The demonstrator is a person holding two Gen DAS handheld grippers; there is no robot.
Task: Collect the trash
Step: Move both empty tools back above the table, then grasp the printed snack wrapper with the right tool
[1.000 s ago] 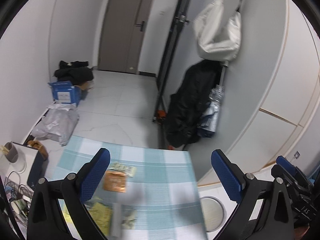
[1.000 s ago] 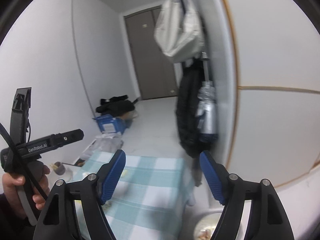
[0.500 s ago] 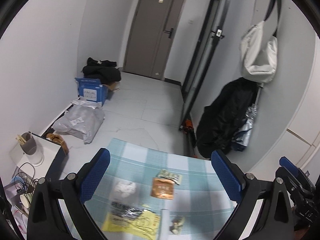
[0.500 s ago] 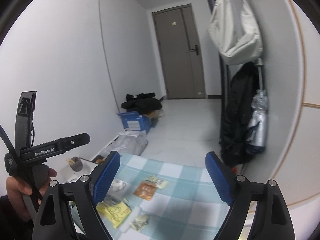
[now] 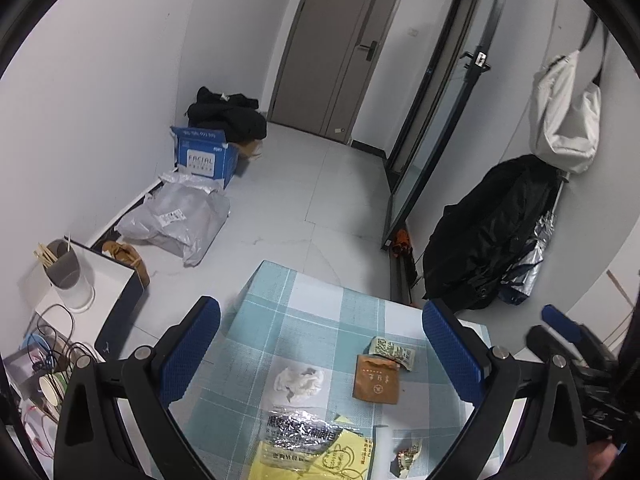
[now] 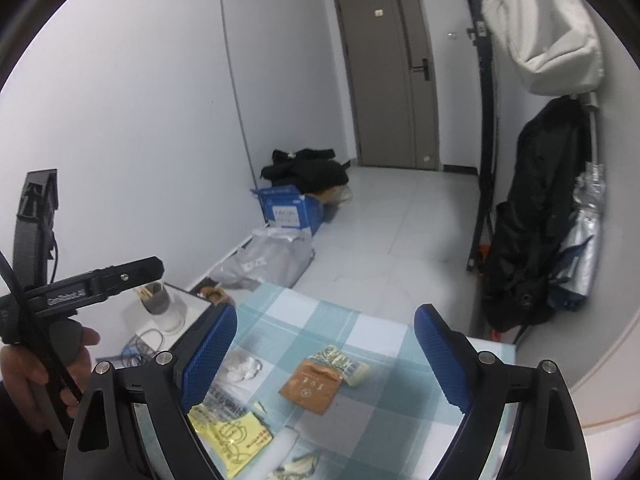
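A table with a teal checked cloth [image 5: 316, 312] carries the trash. On it lie a crumpled white tissue [image 5: 298, 380], a brown packet [image 5: 376, 378], a green-white wrapper [image 5: 391, 350], a silver foil packet [image 5: 296, 426], a yellow bag [image 5: 316, 460] and a small crumpled wrapper [image 5: 406, 454]. My left gripper [image 5: 319, 320] hangs open above them, touching nothing. My right gripper [image 6: 326, 320] hovers over the brown packet [image 6: 310, 384] and tissue [image 6: 242, 366]; its jaws are still opening, with nothing between them. A hand [image 6: 36, 372] holds the left gripper's handle.
Left of the table stands a white box with a cup of chopsticks [image 5: 66, 276] and tangled cables [image 5: 48, 344]. On the floor lie a grey mail bag [image 5: 176, 220], a blue carton [image 5: 204, 156] and black clothes. A black coat [image 5: 492, 232] and white bag [image 5: 564, 112] hang right.
Both views have swung from the right wall toward the room and tilted down, so the trash on the table now shows in full. The right jaws have spread wider.
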